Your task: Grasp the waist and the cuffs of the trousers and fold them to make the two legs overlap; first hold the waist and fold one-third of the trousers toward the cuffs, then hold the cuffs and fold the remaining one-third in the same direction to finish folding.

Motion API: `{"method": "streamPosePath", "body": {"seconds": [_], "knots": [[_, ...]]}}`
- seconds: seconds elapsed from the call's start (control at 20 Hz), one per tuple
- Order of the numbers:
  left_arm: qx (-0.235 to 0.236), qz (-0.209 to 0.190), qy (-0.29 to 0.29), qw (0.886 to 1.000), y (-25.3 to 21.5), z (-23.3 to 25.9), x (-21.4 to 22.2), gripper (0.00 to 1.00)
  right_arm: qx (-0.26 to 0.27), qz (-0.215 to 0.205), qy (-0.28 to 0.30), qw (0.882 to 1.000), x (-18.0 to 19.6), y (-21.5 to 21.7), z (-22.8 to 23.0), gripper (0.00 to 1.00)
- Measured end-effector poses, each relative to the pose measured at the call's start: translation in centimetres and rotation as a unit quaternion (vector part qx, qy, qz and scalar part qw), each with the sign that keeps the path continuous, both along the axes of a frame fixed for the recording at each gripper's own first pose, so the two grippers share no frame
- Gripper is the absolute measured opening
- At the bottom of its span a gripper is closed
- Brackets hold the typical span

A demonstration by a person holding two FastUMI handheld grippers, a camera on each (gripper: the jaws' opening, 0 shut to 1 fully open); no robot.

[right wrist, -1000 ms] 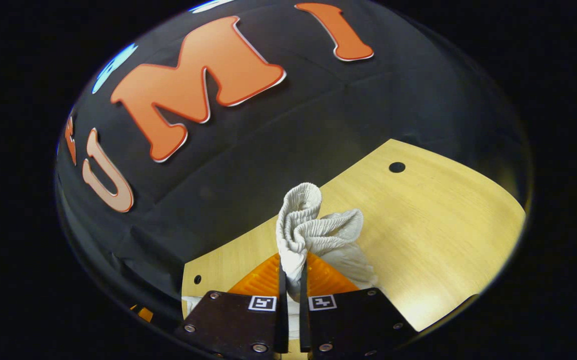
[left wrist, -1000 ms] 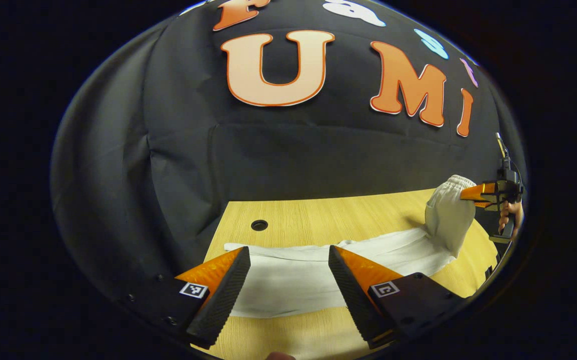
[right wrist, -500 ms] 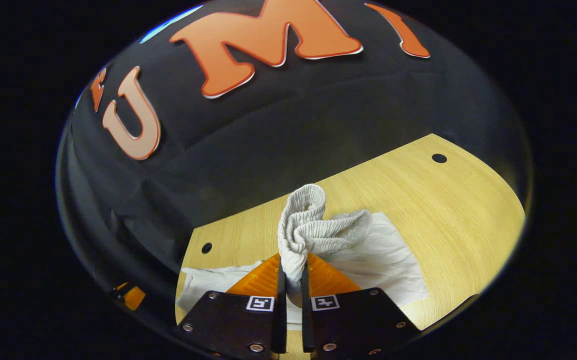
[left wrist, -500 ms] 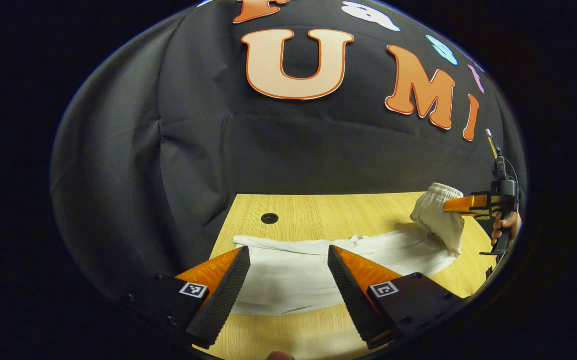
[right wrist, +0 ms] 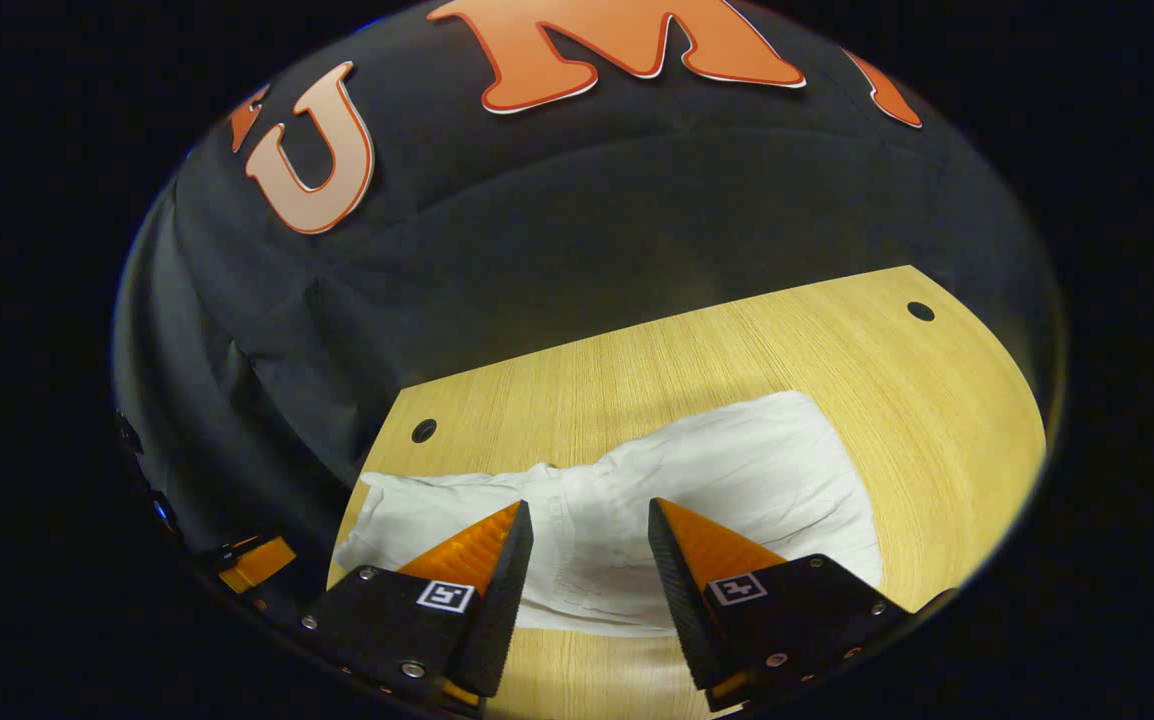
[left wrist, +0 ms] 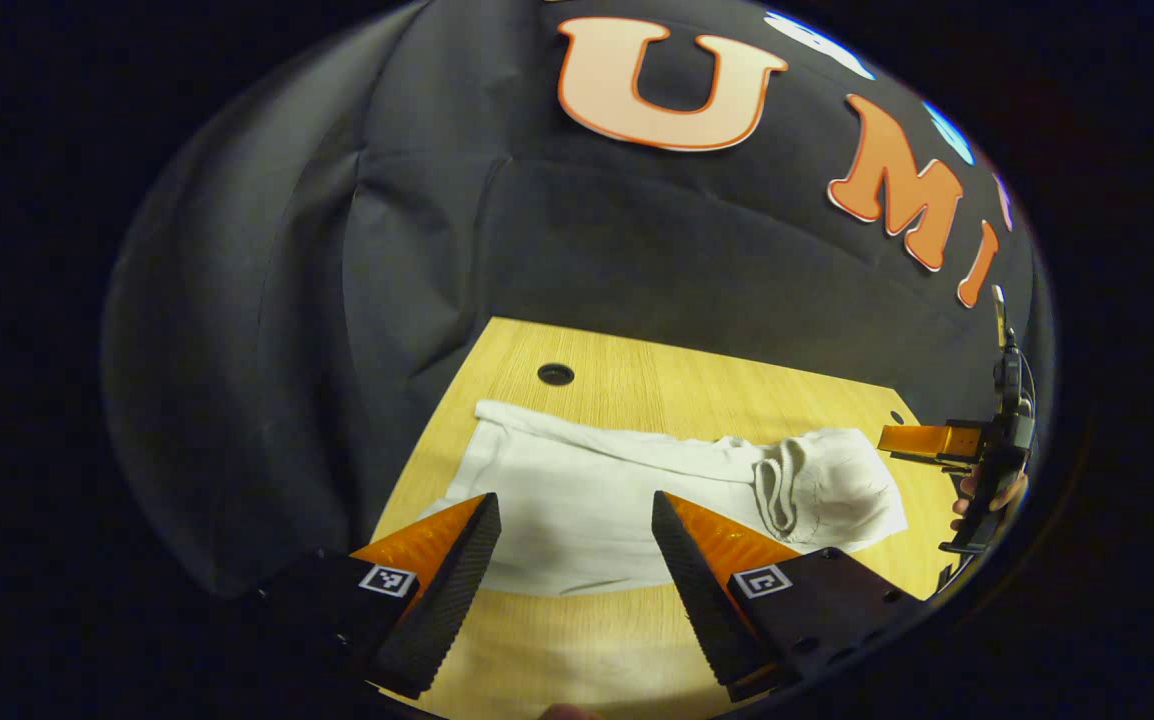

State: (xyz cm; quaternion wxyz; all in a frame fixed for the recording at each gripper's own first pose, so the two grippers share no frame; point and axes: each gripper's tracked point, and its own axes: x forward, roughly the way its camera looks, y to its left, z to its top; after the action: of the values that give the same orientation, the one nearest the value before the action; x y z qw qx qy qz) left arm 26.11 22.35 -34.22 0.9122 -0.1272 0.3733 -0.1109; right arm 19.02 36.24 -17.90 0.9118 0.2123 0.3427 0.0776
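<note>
White trousers (left wrist: 587,490) flat on wooden table (left wrist: 657,385), lengthwise along it. Waist (left wrist: 782,485) folded over onto legs, elastic band lying on top of cloth near the middle; cuffs (left wrist: 497,420) at far-left end, near round hole (left wrist: 556,374) in tabletop.

Left gripper (left wrist: 572,545) low over near edge of trousers, fingers spread wide, holding nothing, cloth visible between them.

Right gripper (right wrist: 587,560) above folded part of trousers (right wrist: 727,480), fingers spread, nothing pinched. From left gripper view, right gripper (left wrist: 922,440) seen at far right just beside the folded end, held by a hand (left wrist: 987,495). Two holes at table corners (right wrist: 424,431) in right gripper view.
</note>
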Motion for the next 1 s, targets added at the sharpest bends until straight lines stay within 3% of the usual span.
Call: {"method": "streamPosePath", "body": {"seconds": [0.2, 0.35, 0.6, 0.85, 1.0], "knots": [[-0.037, 0.021, 0.059, 0.997, -0.2, -3.2, -1.2, 1.00, -0.008, -0.006, -0.007, 1.000, 0.2, -1.3, 0.5, 0.84], [-0.076, 0.059, 0.107, 0.990, -0.2, -5.5, -2.0, 0.99, -0.019, -0.014, -0.012, 1.000, -0.3, -3.1, 0.7, 0.92], [-0.133, 0.118, 0.185, 0.967, 2.2, -9.2, -3.1, 0.99, -0.042, -0.019, -0.012, 0.999, -1.3, -5.5, 0.3, 0.96], [-0.193, 0.178, 0.247, 0.933, 3.6, -12.2, -3.9, 0.99, -0.048, -0.040, -0.013, 0.998, -2.4, -7.8, 0.3, 0.97], [-0.219, 0.206, 0.254, 0.919, 4.6, -13.5, -3.5, 1.00, -0.050, -0.050, -0.009, 0.997, -3.2, -8.8, 0.2, 0.97]]}}
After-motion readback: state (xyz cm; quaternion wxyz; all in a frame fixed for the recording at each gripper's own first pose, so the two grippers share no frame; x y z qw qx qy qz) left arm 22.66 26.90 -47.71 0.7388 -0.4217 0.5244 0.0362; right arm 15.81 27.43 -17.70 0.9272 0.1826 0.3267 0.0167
